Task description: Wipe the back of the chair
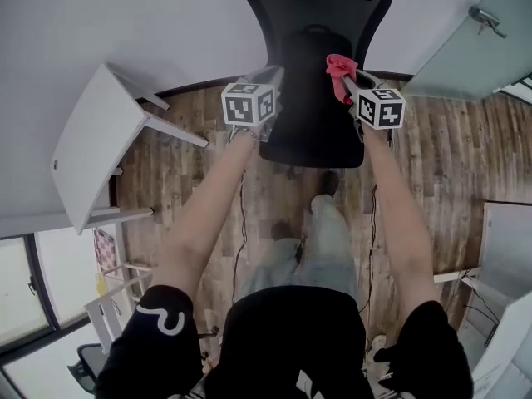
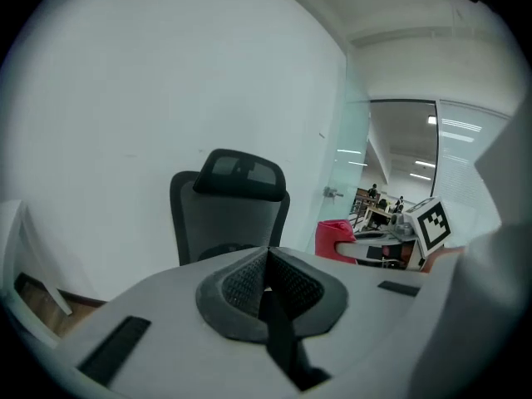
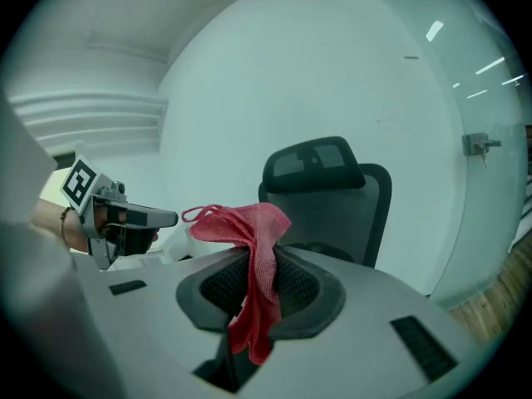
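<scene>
Closest to the head camera are my operator's two forearms, reaching toward 12 o'clock with one claw each.

1. Left claw (image 2: 266, 291): jaws pressed together with nothing between them. It is held at about 11 o'clock, just beside the left edge of the chair (image 1: 316, 123) seat.
2. Right claw (image 3: 253, 293): jaws clamped on a red cloth (image 3: 249, 231). One bunched end stands above the pads and the other hangs down below them. In the head view it sits at about 1 o'clock, over the right edge of the seat.
3. Chair position: at 12 o'clock against the pale wall, seat toward me. The backrest (image 3: 332, 210) and the headrest (image 2: 239, 175) are upright, and their front face is turned my way.
4. White desk (image 1: 91, 140): at 9 o'clock, well apart from the chair and not involved.

Progress assessment: I judge the preparation complete, since the cloth is gripped and both claws are raised in front of the chair. The wiping itself does not appear to have started. The cloth is apart from the backrest in both claw views, and no contact is visible. The whole back surface remains to be wiped.
</scene>
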A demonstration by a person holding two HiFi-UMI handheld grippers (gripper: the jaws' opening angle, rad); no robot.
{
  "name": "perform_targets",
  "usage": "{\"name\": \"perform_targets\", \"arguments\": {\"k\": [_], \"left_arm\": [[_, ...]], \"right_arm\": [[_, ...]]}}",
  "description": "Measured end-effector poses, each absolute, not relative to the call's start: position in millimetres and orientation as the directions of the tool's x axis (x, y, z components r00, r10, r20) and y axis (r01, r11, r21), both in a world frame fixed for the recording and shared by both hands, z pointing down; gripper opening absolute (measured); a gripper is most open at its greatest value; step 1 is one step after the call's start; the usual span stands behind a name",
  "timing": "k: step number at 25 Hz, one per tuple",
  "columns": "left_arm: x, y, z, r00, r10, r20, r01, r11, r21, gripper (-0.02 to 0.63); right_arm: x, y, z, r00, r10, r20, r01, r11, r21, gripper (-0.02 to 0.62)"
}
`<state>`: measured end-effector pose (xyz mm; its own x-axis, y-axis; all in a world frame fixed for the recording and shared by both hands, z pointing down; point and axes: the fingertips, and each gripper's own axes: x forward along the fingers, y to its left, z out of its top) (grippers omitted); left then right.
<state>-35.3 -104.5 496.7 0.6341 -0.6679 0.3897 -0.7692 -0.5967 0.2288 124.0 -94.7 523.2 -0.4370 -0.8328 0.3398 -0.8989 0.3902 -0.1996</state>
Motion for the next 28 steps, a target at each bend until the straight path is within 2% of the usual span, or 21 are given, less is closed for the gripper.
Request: {"name": "perform_targets", "arguments": {"k": [6, 10, 19, 28], "left_arm": [[-74.8, -21.1, 446.3, 0.638, -0.691, 0.339, -0.769, -0.585, 0.256, 0.021], [-81.2, 42.4, 419.0, 0.612, -0.723, 0.32, -0.791, -0.554, 0.26, 0.021], [-41.4, 163.2, 363.5, 0.562, -0.779, 0.278, -0.827, -0.542, 0.15, 0.021], [10.0, 254.5, 354.5, 0.555, -0.793, 0.251, -0.832, -0.534, 0.149, 0.021]], "right_arm": [[71.7, -5.3, 450.2, -0.454, -0.842, 0.292, -0.891, 0.431, -0.145, 0.081], [62.9, 56.7, 424.5, -0.481, -0.822, 0.304, -0.874, 0.476, -0.095, 0.081], [94.7, 171.3, 391.9, -0.545, -0.783, 0.299, -0.832, 0.549, -0.079, 0.08], [130.4, 254.6, 383.6, -0.556, -0.775, 0.302, -0.825, 0.559, -0.083, 0.081]]}}
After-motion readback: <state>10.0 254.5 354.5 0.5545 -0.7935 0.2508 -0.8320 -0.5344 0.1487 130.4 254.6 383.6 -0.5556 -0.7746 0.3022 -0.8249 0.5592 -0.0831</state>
